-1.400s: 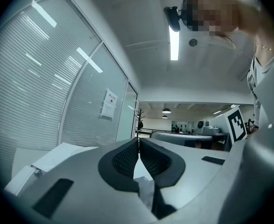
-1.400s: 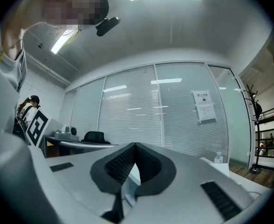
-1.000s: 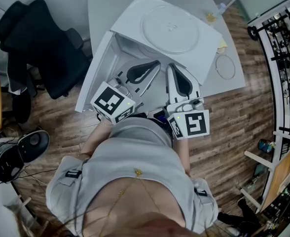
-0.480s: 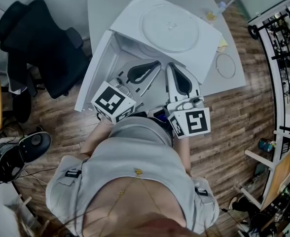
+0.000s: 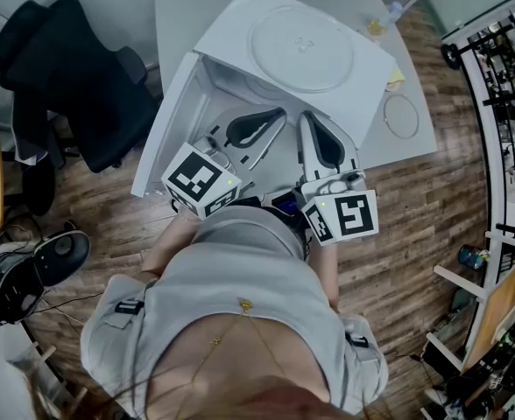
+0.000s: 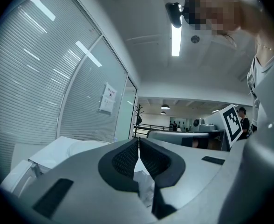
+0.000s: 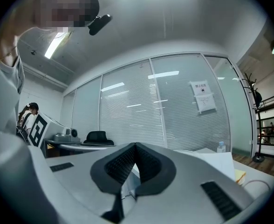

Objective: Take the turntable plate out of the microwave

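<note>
**Inspector:** Head view, position?

**Surveyor:** Above the person, facing steeply down past the torso. The table [image 5: 183, 11] and the microwave [image 5: 233, 38] lie at the far side. The left hand-held gripper [image 5: 279, 114] and right hand-held gripper [image 5: 307, 119] sit nearer, mid-frame.

**Inspector:** Gripper views?

**Surveyor:** Each rides low and close behind its own jaws, facing level. The left looks along the blinded glass wall [image 6: 44, 78] toward a far office. The right faces that wall more squarely.

**Inspector:** Overlap?

**Surveyor:** Both gripper views share the wall's paper notice [image 6: 108, 98]. The head view and left gripper view share the microwave top.
</note>
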A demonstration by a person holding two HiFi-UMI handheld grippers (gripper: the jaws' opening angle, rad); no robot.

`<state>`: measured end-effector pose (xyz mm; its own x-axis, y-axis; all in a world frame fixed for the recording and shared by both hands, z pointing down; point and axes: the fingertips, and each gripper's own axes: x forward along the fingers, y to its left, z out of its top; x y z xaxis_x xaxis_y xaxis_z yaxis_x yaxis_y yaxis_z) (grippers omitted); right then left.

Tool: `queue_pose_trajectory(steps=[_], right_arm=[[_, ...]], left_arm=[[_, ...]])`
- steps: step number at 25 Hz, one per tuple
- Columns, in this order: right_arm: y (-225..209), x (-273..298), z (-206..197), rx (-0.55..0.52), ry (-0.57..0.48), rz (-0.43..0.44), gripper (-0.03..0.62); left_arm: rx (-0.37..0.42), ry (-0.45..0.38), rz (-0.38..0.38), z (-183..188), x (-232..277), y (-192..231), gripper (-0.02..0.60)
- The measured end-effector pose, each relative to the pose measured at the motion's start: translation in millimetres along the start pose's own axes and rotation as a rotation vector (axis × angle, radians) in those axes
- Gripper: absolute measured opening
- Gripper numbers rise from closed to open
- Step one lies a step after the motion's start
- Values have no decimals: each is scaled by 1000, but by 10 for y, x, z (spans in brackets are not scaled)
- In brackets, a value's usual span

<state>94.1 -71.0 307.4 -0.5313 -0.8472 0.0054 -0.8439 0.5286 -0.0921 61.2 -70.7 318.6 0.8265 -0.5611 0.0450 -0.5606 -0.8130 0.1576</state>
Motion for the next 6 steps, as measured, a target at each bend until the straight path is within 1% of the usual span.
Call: queue_pose_trajectory(steps=[6], right_arm=[[-13, 28, 5, 11, 8, 3, 15]], left_arm=[[-5, 4, 3, -9, 12, 33, 34]])
